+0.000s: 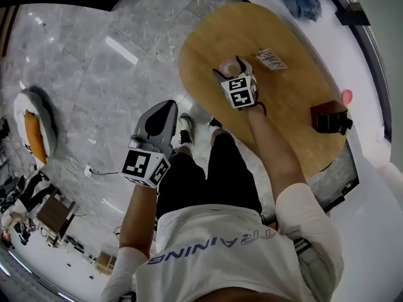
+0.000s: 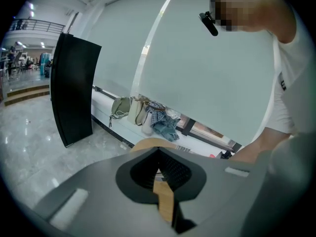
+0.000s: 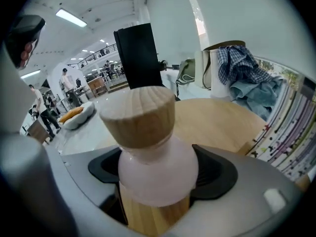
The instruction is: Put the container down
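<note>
Two-handed at the wooden table (image 1: 289,87) — clamped the pink, wood-capped container (image 3: 148,132) in the right tool (image 1: 232,68), jaws spread wide around its body, over the tabletop. Held the left tool (image 1: 162,109) beside the table, above the floor (image 1: 94,74) — jaws closed on nothing.

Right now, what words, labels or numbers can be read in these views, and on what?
"RAINING", upside down, with an unclear letter before it: on the white shirt.
Print on the card on the wooden table: too small to read.
Nothing else legible.
</note>
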`<state>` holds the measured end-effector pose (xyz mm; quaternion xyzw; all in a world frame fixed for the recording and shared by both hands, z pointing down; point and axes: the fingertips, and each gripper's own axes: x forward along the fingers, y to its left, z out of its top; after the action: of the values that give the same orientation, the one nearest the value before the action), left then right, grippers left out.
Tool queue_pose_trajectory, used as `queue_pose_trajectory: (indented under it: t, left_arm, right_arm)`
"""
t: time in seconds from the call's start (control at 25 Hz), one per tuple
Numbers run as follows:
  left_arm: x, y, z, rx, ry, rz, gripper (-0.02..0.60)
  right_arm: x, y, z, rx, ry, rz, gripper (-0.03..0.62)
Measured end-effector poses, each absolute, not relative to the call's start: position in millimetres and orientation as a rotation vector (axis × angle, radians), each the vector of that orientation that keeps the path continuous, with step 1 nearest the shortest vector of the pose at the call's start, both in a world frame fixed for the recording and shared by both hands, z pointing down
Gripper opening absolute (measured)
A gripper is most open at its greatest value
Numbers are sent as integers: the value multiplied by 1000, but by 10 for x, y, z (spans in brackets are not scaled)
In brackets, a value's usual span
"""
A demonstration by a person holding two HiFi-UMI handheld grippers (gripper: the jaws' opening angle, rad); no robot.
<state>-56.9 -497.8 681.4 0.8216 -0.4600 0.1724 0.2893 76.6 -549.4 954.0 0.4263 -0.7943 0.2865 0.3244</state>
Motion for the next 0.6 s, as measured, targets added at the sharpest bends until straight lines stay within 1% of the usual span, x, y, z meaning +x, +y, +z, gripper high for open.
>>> queue_pose_trajectory:
  t: [0.2,0.44,0.56,0.6]
  left_arm:
    - [-510,-5038,6966,2185,-1196,497,0]
    - [-446,-5102,6965,2206,-1157,511,0]
    - [-408,-5136,6906,2223,-1136,509,0]
    - [-390,-5145,6857,2234,-1130,501,0]
  right_arm:
    - [774,-5575,9731,1120,-2034,758,423]
    - [799,-5521,9826,1099,-2019,719,424]
    - [831,-5469,9802,1091,-2024,768,505]
    - [879,-5417,9768,1093,-2022,789,518]
